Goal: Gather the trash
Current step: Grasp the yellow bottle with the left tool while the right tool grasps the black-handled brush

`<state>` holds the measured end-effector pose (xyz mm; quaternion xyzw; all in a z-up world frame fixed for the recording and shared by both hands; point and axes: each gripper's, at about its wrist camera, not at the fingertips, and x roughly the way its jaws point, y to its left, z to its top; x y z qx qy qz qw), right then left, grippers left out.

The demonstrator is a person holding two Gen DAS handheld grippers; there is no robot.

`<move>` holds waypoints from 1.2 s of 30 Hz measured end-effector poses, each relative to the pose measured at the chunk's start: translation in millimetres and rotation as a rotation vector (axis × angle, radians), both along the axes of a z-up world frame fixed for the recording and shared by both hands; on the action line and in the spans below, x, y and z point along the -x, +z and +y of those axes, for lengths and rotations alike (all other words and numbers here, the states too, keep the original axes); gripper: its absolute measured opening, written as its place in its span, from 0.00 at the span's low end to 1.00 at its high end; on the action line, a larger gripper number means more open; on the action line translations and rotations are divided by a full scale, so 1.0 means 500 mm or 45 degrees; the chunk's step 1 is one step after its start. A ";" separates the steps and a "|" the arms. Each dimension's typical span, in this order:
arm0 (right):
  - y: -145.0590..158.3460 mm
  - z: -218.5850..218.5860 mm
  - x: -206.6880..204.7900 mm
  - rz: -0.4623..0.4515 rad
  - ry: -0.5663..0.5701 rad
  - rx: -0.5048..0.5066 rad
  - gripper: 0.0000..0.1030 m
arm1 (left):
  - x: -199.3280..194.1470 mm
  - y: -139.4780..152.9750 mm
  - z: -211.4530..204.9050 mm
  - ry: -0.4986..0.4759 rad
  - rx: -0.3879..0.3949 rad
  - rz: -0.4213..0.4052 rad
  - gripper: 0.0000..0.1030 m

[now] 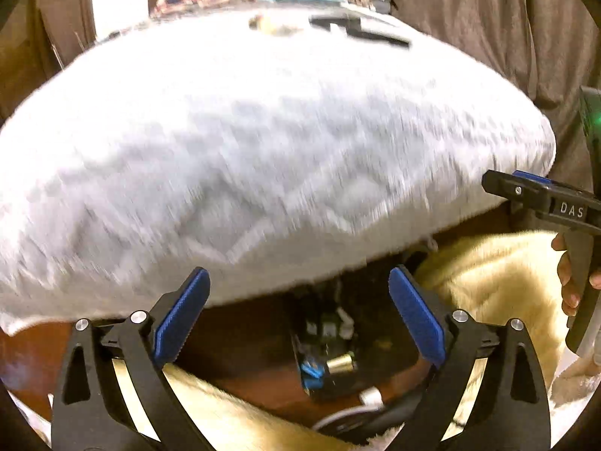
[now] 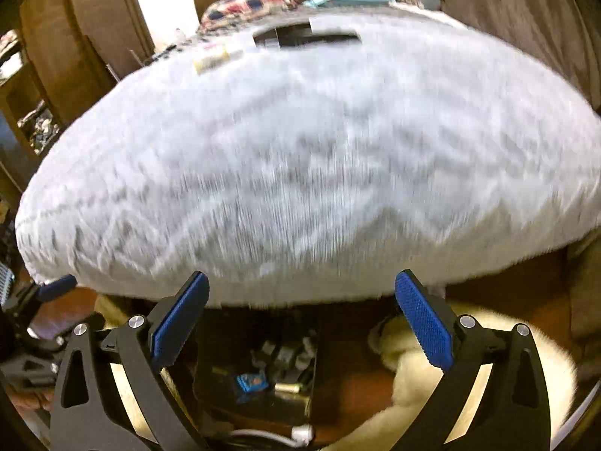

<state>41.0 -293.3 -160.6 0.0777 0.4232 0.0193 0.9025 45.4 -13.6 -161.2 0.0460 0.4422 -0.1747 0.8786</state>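
Risk first: both grippers stand wide open and empty, so w/ the trash far off, any long reach across the fluffy grey-white cushion (image 1: 263, 158) could knock pieces down its slope. We see the left gripper (image 1: 298, 314) and right gripper (image 2: 302, 315) above a dark bin (image 2: 259, 376) on the floor, holding a blue wrapper (image 2: 251, 382) and a brass-coloured cylinder (image 2: 291, 388). Remaining trash: a black flat packet (image 2: 306, 35) and a small yellowish wrapper (image 2: 212, 56) at the cushion's far end. Only the left view shows the person's hand (image 1: 574, 282) on the other tool; only the right view shows the shelving (image 2: 33, 112).
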 end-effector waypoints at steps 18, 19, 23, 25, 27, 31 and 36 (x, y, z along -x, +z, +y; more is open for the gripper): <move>0.122 -0.044 -0.359 -0.109 -0.002 0.114 0.97 | -0.372 0.141 -0.072 0.048 0.036 -0.137 0.89; 0.121 -0.046 -0.382 -0.107 -0.003 0.134 0.96 | -0.389 0.138 -0.076 0.052 0.027 -0.133 0.89; 0.117 -0.048 -0.447 -0.088 0.020 0.162 0.96 | -0.469 0.128 -0.110 0.038 -0.029 -0.120 0.85; 0.109 -0.038 -0.480 -0.071 0.053 0.206 0.95 | -0.500 0.123 -0.130 0.016 -0.061 -0.115 0.84; 0.100 -0.032 -0.501 -0.048 0.084 0.232 0.93 | -0.533 0.120 -0.141 0.000 -0.091 -0.114 0.83; 0.081 -0.028 -0.544 0.001 0.103 0.249 0.90 | -0.582 0.111 -0.161 -0.019 -0.131 -0.103 0.83; 0.059 -0.035 -0.586 0.045 0.109 0.183 0.90 | -0.633 0.095 -0.187 -0.046 -0.196 -0.113 0.83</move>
